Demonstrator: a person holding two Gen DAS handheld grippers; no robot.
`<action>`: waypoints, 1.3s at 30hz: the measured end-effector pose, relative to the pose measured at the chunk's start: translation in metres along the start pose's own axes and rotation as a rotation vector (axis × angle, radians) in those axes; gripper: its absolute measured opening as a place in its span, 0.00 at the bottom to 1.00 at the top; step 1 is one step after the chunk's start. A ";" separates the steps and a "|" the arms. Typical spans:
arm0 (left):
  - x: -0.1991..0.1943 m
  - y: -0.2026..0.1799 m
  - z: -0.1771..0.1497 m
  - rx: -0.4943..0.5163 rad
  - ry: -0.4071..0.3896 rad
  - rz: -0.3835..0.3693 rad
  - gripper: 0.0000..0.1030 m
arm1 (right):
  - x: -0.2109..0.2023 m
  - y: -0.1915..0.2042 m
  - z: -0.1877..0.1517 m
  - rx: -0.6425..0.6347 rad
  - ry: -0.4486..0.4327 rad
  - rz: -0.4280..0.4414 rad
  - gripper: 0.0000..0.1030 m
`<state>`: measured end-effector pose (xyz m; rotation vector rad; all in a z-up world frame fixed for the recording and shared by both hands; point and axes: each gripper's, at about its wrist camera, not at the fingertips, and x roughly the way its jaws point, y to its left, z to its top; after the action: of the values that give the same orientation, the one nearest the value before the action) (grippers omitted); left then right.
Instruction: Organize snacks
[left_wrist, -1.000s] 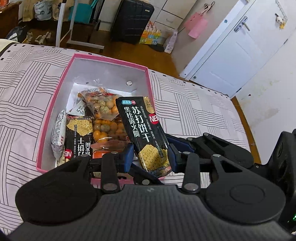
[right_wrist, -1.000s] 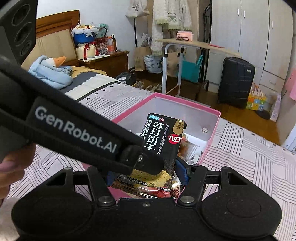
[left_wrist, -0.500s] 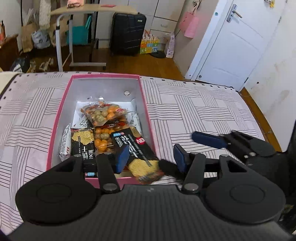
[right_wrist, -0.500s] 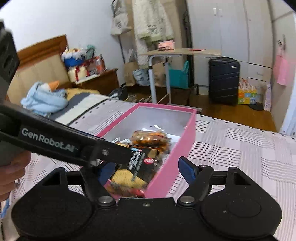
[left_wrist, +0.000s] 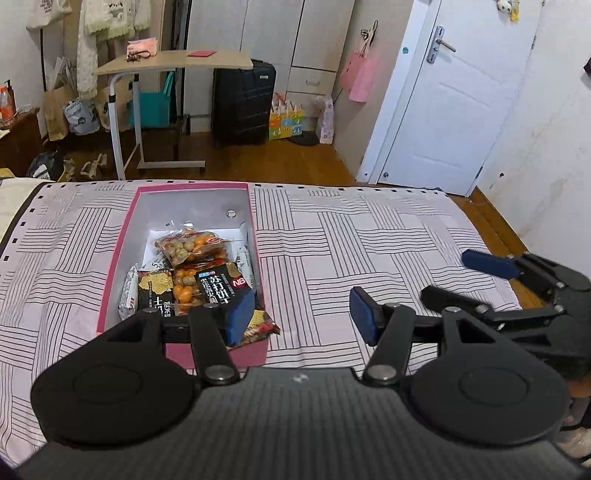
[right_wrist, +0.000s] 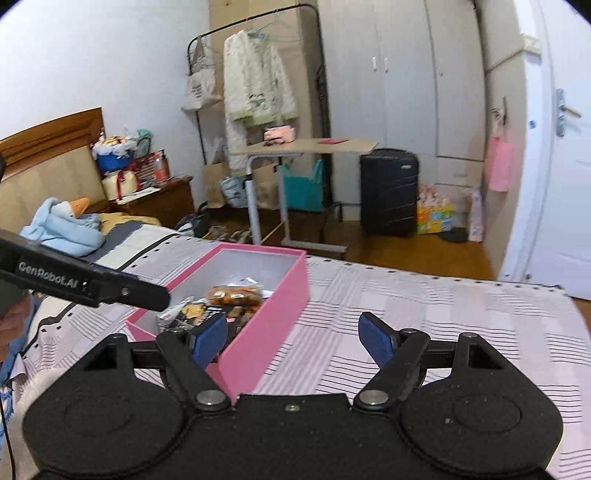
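A pink box (left_wrist: 117, 258) lies on the striped bedspread and holds several snack packs: a black cracker pack (left_wrist: 221, 288) leaning on the near right corner, a second black cracker pack (left_wrist: 155, 291), and clear bags of orange and green nuts (left_wrist: 192, 247). My left gripper (left_wrist: 301, 314) is open and empty, raised just in front of the box. My right gripper (right_wrist: 291, 338) is open and empty, to the right of the box (right_wrist: 273, 314); it also shows at the right of the left wrist view (left_wrist: 491, 264).
The bedspread (left_wrist: 369, 240) extends to the right of the box. Beyond the bed's far edge stand a small rolling table (left_wrist: 173, 62), a black suitcase (left_wrist: 242, 103) and a white door (left_wrist: 443, 92). A blue plush (right_wrist: 62, 225) lies near the headboard.
Both grippers opened and let go of the black cracker pack, which now lies in the box's near right corner. Both grippers drew back and rose away from the box.
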<state>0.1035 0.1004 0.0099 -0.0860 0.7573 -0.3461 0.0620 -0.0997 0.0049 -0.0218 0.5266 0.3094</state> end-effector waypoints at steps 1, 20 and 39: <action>-0.002 -0.002 -0.002 0.002 -0.005 0.002 0.56 | -0.006 -0.001 -0.001 0.000 -0.008 -0.010 0.80; -0.018 -0.033 -0.051 0.007 -0.036 0.042 0.63 | -0.047 -0.007 -0.030 0.039 -0.031 -0.147 0.86; -0.010 -0.044 -0.073 0.036 -0.055 0.135 0.82 | -0.045 -0.009 -0.053 0.101 0.047 -0.285 1.00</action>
<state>0.0345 0.0655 -0.0281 -0.0107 0.6985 -0.2280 0.0019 -0.1267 -0.0192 -0.0063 0.5775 0.0043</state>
